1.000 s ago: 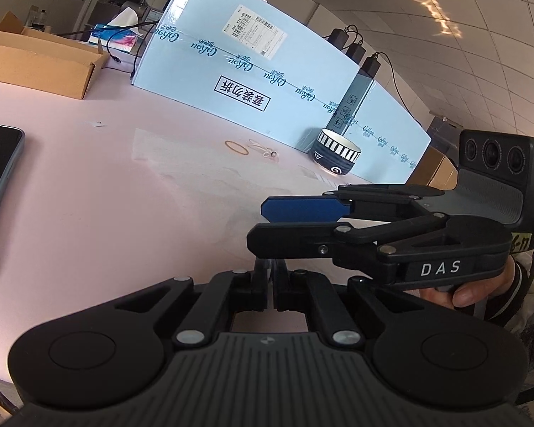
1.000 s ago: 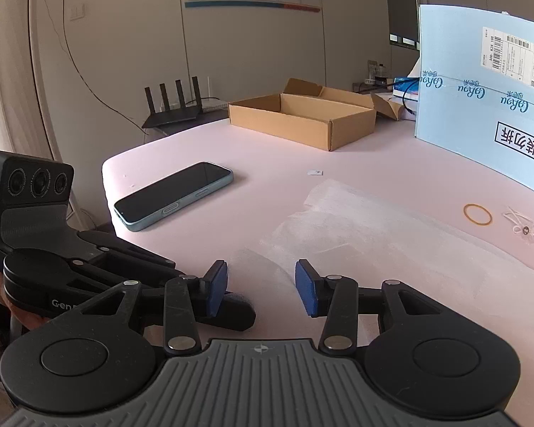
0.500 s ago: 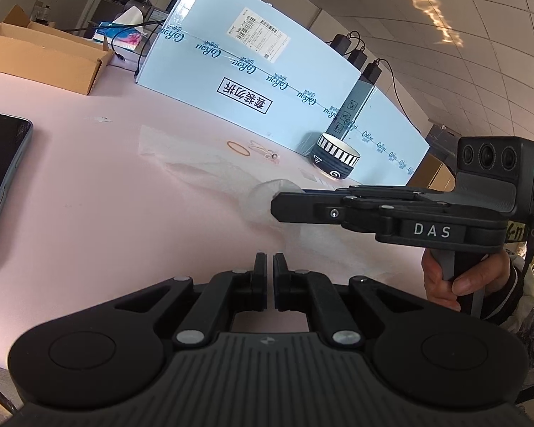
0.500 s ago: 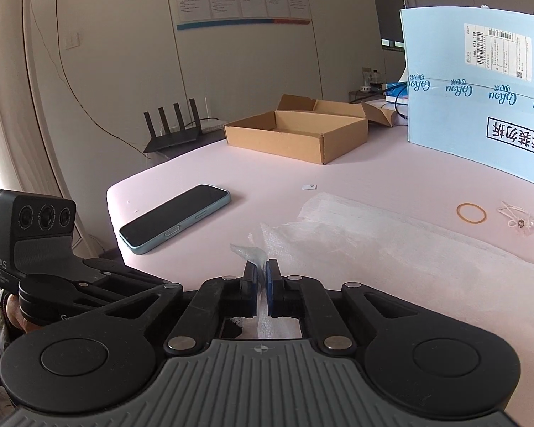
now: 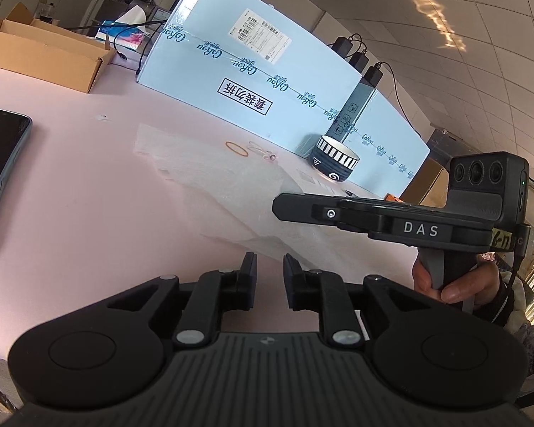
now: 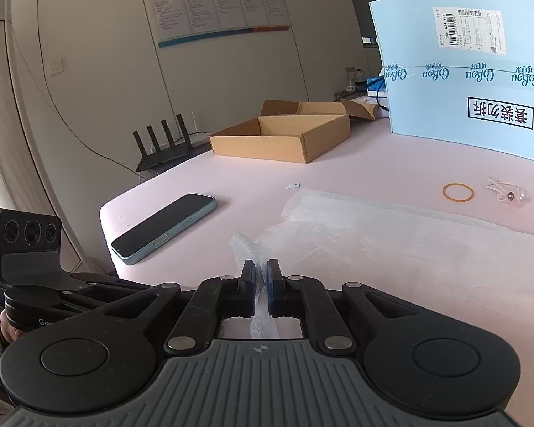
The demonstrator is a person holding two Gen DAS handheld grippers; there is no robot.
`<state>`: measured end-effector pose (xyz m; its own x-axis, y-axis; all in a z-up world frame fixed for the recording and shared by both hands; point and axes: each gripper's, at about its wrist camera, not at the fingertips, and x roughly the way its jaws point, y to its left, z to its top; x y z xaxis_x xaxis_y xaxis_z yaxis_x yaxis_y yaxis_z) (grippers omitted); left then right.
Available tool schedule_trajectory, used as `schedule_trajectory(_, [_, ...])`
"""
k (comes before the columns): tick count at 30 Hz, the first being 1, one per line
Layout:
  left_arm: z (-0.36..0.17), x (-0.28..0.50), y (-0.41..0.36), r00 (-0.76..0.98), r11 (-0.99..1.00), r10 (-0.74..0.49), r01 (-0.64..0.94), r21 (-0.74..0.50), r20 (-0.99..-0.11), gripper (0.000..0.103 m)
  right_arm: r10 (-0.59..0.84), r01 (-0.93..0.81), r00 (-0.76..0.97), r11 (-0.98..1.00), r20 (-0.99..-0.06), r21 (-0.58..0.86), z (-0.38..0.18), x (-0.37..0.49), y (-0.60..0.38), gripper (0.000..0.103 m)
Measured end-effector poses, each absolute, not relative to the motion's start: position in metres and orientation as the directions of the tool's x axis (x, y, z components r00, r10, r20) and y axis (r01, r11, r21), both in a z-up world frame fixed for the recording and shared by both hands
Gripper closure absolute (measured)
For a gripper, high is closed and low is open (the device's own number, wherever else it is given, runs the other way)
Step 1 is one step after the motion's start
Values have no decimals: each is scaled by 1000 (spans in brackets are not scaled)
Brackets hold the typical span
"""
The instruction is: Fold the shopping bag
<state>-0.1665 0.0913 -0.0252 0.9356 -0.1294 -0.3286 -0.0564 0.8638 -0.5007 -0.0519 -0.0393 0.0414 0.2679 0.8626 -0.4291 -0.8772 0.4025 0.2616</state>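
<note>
Phone (image 6: 163, 227) left of shopping bag (image 6: 391, 245), right gripper (image 6: 261, 277) pinching its seemingly bunched corner, left gripper (image 5: 270, 274) just parted, empty.

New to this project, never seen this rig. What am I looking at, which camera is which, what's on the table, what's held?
No robot: a person holds a two-finger gripper in each hand, each with a fisheye camera looking along its fingers. In the left wrist view, the left gripper has just been opening, nothing between its pads. In the right wrist view, the right gripper pinches the clear plastic shopping bag. The pink table holds a phone, cardboard box, rubber band and blue carton.
</note>
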Motion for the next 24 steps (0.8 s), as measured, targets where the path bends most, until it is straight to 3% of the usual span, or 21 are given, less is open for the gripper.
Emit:
schedule_trajectory(4, [-23, -170, 91, 939, 858, -133, -51, -511, -317, 72, 865, -874, 274, 406, -420, 267, 40, -50, -40, 98])
schedule_trajectory(6, [-21, -176, 89, 943, 858, -129, -50, -511, -308, 58, 864, -872, 280, 411, -418, 266, 38, -49, -40, 98])
schedule_trajectory(8, [-19, -183, 89, 945, 861, -120, -53, -506, -304, 53, 867, -870, 276, 408, -415, 275, 36, -47, -41, 98])
schedule_trajectory(16, [-19, -179, 93, 947, 857, -87, -88, -508, -311, 52, 877, -860, 284, 412, -387, 302, 31, -44, -42, 98])
schedule_trajectory(20, [-17, -167, 92, 937, 872, -60, -118, -474, -344, 59, 879, -858, 291, 415, -378, 304, 33, -44, -46, 98])
schedule_trajectory(22, [-17, -160, 94, 927, 867, -41, -151, -474, -372, 74, 884, -859, 287, 408, -368, 310, 35, -44, -48, 99])
schedule_trajectory(23, [-18, -156, 96, 921, 861, -33, -170, -479, -388, 95, 888, -859, 286, 404, -360, 314, 35, -44, -49, 101])
schedule_trajectory(24, [-19, -154, 98, 916, 855, -33, -181, -487, -399, 103, 893, -858, 288, 401, -346, 321, 36, -44, -51, 101])
